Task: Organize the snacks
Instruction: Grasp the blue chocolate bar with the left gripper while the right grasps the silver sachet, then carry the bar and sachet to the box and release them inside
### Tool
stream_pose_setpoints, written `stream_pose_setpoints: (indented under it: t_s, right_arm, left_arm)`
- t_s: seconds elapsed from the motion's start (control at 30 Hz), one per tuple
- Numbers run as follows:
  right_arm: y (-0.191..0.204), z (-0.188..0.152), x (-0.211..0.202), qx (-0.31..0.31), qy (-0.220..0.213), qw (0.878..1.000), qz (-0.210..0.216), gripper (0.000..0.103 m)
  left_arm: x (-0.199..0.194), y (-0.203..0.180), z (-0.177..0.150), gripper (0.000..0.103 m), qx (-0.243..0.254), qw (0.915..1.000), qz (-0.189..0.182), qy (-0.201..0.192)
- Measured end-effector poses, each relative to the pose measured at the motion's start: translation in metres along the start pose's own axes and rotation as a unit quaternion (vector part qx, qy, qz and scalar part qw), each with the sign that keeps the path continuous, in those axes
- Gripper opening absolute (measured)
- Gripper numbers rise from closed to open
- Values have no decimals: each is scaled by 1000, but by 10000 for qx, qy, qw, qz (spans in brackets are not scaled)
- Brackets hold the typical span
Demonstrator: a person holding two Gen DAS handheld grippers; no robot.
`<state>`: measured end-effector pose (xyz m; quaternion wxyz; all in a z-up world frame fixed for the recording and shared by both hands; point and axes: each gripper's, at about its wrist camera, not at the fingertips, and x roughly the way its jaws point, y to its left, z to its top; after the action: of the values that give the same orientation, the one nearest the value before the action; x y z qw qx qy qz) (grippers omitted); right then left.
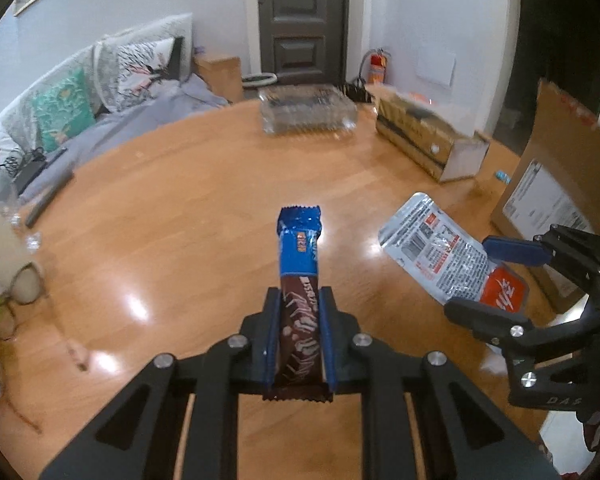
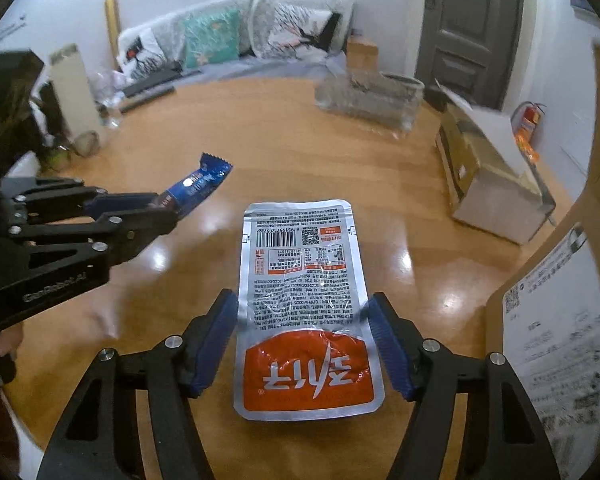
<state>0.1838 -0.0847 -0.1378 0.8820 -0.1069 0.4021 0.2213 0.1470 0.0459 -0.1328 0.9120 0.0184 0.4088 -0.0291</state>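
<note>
Left hand-held gripper [image 1: 299,336]: pinched on a blue and brown snack bar [image 1: 300,280], which is clamped edge-on between the two blue pads and juts forward past the fingertips, above the wooden counter [image 1: 172,184].

Right hand-held gripper [image 2: 303,340]: the fingers are set against the two long edges of a silver and orange pouch [image 2: 304,304], which is held flat between them with its printed side up; the orange panel lies nearest the wrist.

Left wrist view only: the bar's crimped near end is seen sticking out behind the pads; the right hand-held gripper [image 1: 490,276] is seen to the right, with the pouch [image 1: 440,252] raised and tilted off the counter.

Right wrist view only: the barcode and text block on the pouch are shown; the left hand-held gripper [image 2: 168,208] is seen from the side at left, with the bar's blue end [image 2: 204,180] pointing up and away.

Ahead of both grippers: a clear plastic tray [image 1: 306,110] at the far counter edge and, to its right, an open carton [image 1: 428,140].

Right of the right gripper: a large cardboard box with a shipping label [image 2: 556,344].
</note>
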Motion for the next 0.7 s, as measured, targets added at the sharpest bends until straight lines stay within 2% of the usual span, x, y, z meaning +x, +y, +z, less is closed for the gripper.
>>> stream_pose_setpoints:
  t_s: [0.37, 0.53, 0.7]
  right_arm:
    - [36, 26, -108, -78, -902, 9937, 656, 64]
    - [41, 32, -149, -64, -1242, 9897, 716, 64]
    - [27, 25, -196, 35, -1651, 9848, 548, 64]
  left_arm:
    - [-132, 2, 4, 16, -65, 9955, 227, -921]
    - [-183, -13, 10, 16, 54, 9918, 156, -1265]
    - [-211, -42, 21, 16, 211, 9883, -82, -1509]
